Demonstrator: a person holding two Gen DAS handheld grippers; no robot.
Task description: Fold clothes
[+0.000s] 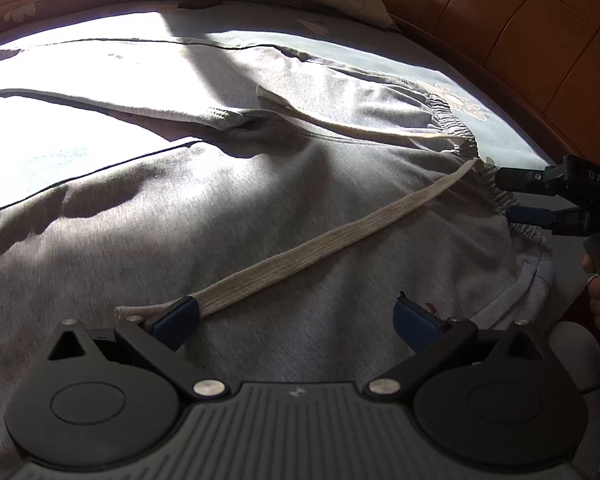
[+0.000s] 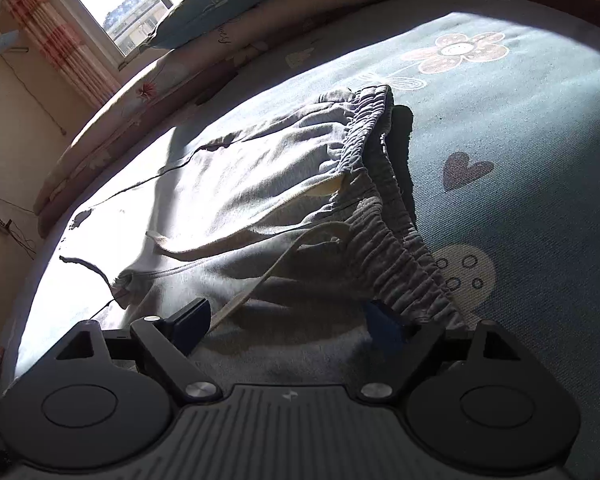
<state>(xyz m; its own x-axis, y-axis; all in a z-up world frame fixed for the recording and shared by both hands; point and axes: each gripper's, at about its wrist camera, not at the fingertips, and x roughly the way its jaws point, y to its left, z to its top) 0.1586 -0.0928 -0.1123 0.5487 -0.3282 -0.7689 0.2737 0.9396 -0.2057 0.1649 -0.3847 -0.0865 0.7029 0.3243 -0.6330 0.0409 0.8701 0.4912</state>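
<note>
Grey pants (image 1: 260, 200) are lying limp on the bed (image 2: 540, 160), both grippers (image 1: 296, 316) (image 2: 288, 320) gaping empty, and the bunched waistband (image 2: 384, 216) at one o'clock is probably offering the firmest hold.

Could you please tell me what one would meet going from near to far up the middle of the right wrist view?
Open right claw → grey sweatpants fabric with cream drawstring → gathered grey elastic waistband → pale blue bedsheet with flower print → stacked floral pillows.
</note>
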